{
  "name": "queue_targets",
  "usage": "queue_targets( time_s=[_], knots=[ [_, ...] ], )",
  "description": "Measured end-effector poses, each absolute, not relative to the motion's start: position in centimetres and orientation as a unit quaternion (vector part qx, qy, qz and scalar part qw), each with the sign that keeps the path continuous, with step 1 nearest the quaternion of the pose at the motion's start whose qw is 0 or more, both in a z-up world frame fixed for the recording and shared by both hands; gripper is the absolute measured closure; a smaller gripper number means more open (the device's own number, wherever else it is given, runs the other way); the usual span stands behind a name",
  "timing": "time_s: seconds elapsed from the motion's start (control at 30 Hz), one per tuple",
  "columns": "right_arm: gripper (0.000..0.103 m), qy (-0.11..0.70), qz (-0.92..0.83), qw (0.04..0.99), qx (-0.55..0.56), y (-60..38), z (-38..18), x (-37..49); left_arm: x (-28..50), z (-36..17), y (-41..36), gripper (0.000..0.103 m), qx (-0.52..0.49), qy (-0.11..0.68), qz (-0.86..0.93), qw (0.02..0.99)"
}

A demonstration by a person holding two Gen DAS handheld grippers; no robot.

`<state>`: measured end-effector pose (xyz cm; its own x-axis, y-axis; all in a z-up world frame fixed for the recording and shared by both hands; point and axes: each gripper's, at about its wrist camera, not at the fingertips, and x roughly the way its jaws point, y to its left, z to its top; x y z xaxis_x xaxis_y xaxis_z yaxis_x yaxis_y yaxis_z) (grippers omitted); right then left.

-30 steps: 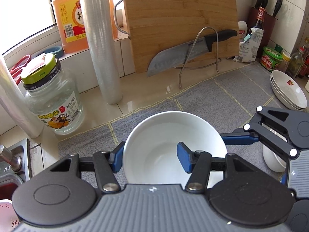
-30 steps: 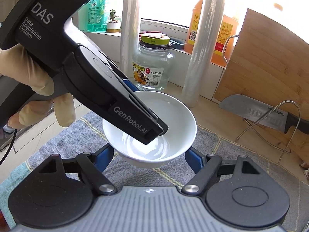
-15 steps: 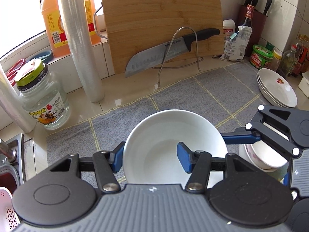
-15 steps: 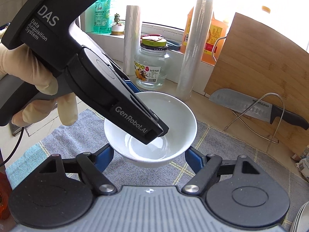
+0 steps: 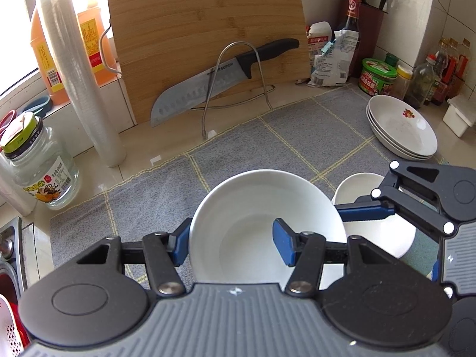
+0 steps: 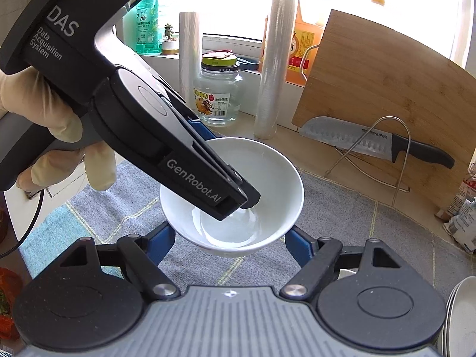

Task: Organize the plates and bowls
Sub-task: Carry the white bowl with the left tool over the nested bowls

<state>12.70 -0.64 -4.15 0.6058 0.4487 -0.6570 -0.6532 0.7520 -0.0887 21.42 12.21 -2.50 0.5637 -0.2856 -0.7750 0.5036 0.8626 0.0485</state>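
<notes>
My left gripper [image 5: 235, 242] is shut on the rim of a plain white bowl [image 5: 261, 226], one finger inside and one outside, and holds it above the grey mat [image 5: 238, 148]. The same bowl [image 6: 267, 178] and left gripper [image 6: 238, 199] show in the right wrist view. My right gripper [image 6: 230, 242] is open, its fingers wide on either side below the held bowl, holding nothing. It also shows in the left wrist view [image 5: 372, 208], above a second white bowl [image 5: 357, 187] standing on the mat. A stack of white plates [image 5: 401, 128] lies at the mat's far right.
A knife [image 5: 220, 74] rests on a wire stand before a bamboo cutting board [image 5: 205, 23]. A cling-film roll [image 5: 80, 83] and a glass jar [image 5: 38, 163] stand at the left. Sauce bottles, a green tub [image 5: 377, 77] and a knife block line the back right.
Both grippers have moved right along the counter with the white bowl held in the left one. The second bowl and the plate stack have come closer into view.
</notes>
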Motion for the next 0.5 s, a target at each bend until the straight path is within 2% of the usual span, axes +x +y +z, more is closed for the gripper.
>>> queue_targets(
  time_s=[0.5],
  knots=[
    [0.019,0.307,0.278,0.899,-0.145,-5.2,-3.2,11.7,21.1,-1.7,7.0,0.047,0.153,0.396,-0.261,0.867]
  ],
)
